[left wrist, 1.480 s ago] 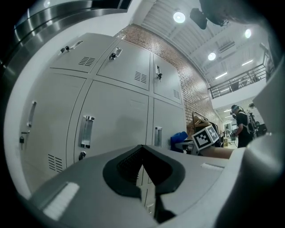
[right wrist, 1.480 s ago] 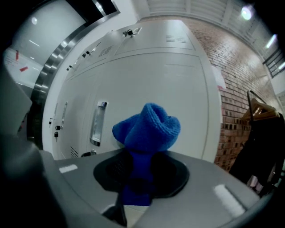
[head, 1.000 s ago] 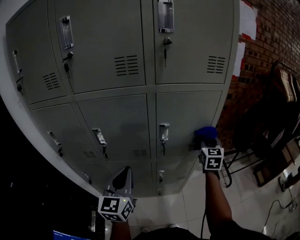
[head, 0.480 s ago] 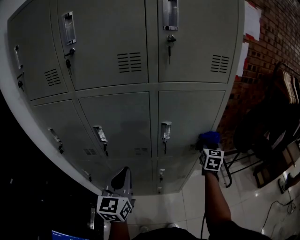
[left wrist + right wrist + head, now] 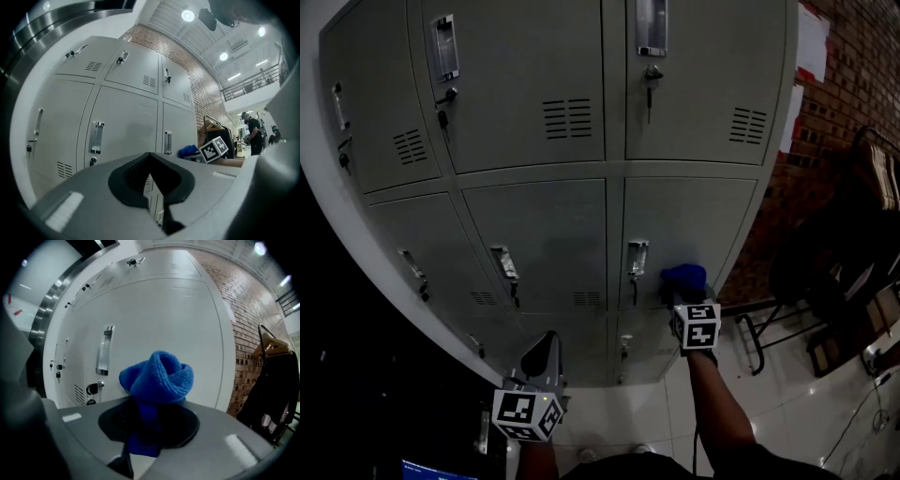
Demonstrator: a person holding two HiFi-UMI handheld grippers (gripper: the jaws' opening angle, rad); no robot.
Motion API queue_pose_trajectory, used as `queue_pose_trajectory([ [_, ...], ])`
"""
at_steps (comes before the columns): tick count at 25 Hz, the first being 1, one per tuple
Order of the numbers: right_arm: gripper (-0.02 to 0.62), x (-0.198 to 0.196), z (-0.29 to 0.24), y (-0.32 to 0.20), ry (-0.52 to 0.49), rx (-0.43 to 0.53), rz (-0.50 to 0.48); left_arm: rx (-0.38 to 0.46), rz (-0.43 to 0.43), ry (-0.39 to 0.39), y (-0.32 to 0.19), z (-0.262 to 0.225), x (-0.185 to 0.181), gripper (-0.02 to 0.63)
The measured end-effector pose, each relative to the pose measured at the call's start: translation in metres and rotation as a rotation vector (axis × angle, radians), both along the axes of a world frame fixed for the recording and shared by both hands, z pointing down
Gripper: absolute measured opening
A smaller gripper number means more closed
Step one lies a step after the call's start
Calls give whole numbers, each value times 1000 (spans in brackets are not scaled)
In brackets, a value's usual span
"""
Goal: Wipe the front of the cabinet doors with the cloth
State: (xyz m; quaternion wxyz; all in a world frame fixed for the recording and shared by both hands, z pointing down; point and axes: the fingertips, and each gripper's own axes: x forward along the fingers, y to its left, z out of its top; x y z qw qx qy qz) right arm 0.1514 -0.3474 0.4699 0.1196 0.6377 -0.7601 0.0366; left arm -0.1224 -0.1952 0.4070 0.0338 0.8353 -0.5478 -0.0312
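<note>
The cabinet (image 5: 534, 244) stands ahead, with a brick wall (image 5: 853, 84) to its right and a clothes rack (image 5: 874, 169) before that wall. The cloth (image 5: 684, 277), between the jaws of the right gripper (image 5: 685, 292), lies against the middle row's rightmost door, just right of its handle (image 5: 637, 259). The left gripper (image 5: 546, 345) hangs lower left, apart from the doors.

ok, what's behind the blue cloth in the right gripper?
Grey locker door, with its recessed handle left of the blue cloth. The door patch directly behind it is covered.
</note>
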Motion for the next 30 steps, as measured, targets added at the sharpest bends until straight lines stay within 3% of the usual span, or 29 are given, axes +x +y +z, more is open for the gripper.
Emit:
queue_pose_trajectory([
  [11, 108, -79, -1, 0, 22, 1, -150, 4, -42, 9, 6, 0, -21, 14],
  [16, 106, -87, -2, 3, 35, 1, -181, -8, -57, 11, 8, 4, -28, 14],
  [19, 108, -66, -1, 6, 41, 13, -144, -2, -62, 12, 9, 1, -31, 14],
  [26, 109, 37, 29, 11, 90, -16, 76, -6, -54, 12, 11, 1, -28, 14],
  [30, 110, 80, 49, 9, 65, -41, 172, -11, -54, 6, 11, -2, -25, 14],
])
